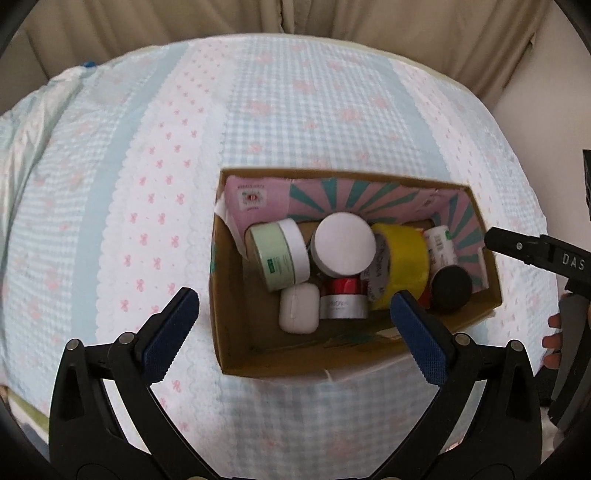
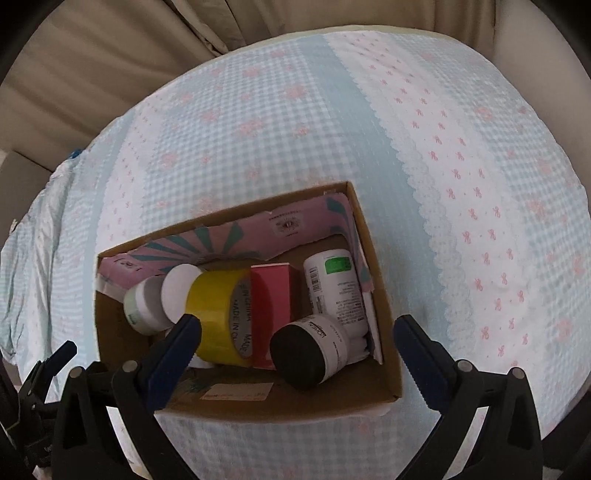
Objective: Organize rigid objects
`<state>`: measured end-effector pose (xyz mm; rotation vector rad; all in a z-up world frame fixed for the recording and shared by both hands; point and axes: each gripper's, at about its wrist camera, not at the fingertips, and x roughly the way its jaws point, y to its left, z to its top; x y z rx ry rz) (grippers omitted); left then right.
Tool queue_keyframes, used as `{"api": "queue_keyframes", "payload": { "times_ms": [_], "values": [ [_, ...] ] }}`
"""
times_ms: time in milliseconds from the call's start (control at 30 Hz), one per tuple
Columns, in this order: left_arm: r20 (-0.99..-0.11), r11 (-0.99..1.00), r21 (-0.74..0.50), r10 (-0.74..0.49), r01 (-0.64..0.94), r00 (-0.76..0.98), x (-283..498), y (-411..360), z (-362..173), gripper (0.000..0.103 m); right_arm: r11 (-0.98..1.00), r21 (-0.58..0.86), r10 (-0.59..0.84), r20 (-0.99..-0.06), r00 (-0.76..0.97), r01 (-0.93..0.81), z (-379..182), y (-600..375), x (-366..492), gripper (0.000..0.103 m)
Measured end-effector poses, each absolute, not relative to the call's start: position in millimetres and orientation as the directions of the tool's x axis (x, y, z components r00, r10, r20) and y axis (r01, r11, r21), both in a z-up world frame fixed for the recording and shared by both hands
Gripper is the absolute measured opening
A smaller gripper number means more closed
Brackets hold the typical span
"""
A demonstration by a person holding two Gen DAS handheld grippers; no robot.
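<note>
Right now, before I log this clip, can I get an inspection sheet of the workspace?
Surface: blue-and-white gingham cloth with pink bows, bare around the box.
Job's things: open brown cardboard box holding a yellow tape roll, pale green jar with white lid, white round-lidded jar, white earbud case, red-and-silver tin, black-capped white jar, white bottle with green label, pink carton.
Clutter: nothing seen.
Grippers: left gripper open, empty; right gripper open, empty.
Cables: nothing seen.
Surroundings: beige curtain.
</note>
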<state>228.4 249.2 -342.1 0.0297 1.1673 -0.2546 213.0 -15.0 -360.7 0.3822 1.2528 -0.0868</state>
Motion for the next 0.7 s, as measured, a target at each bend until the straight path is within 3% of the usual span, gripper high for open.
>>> {"api": "queue_keyframes", "payload": {
  "times_ms": [167,367,533,700],
  "values": [
    [-0.888,0.974,-0.093,-0.175,0.207,0.425,219.5,230.9,-287.1,0.103,0.939,0.24,0.146,-0.926,0.347,0.245,-322.7,-31.6,204.5,0.103],
    [-0.831,0.979,-0.033,-0.138,0.2,0.538,209.1,208.8,-181.9,0.103,0.965,0.202,0.113,-0.899,0.422,0.17,-234.8,-49.3,189.5,0.103],
    [-0.727,0.984,-0.03,-0.141,0.174,0.672,188.0,197.8,-87.1,0.103,0.983,0.151,0.076,-0.847,0.525,0.101,-145.4,-57.6,173.6,0.103],
    [-0.617,0.986,-0.021,-0.142,0.164,0.774,158.7,189.0,-33.1,0.103,0.987,0.121,0.027,-0.762,0.647,0.102,-74.2,-63.5,146.5,0.103]
  ]
}}
